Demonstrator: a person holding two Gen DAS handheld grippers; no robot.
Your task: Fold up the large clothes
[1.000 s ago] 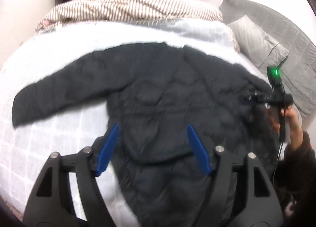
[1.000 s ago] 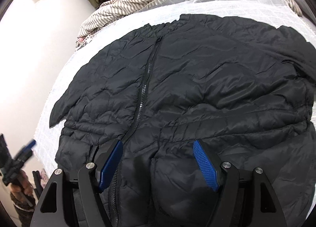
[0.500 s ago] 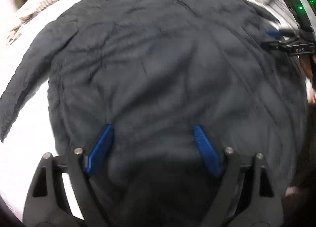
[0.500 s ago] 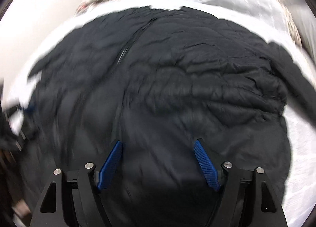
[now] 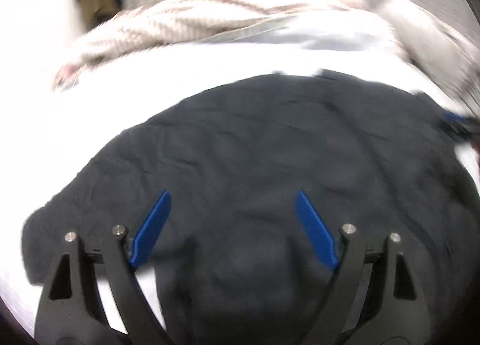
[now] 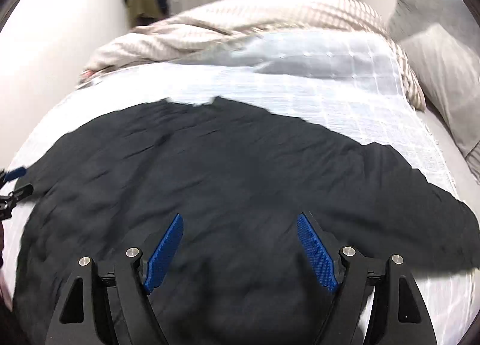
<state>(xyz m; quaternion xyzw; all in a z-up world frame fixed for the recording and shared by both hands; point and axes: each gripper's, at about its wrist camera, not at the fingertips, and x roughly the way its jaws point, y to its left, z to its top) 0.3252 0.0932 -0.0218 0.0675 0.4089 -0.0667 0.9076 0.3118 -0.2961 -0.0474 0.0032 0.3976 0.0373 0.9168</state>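
Jacket (image 6: 228,171), black, quilted, puffy and creased, lies spread flat on white gridded bedspread (image 6: 345,105) under and ahead of both grippers, left gripper (image 5: 231,198) jaws just opened, right gripper (image 6: 240,222) also spread, blue ribbed pads (image 6: 315,252) empty.

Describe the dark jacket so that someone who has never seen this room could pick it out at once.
Start from the bed with the white gridded cover. A striped duvet is heaped at its far end with grey pillows to the right; nearer, spread flat on the cover, lies the black puffer jacket. It is the only dark, quilted thing on the pale bedding, with a sleeve reaching out to the right.
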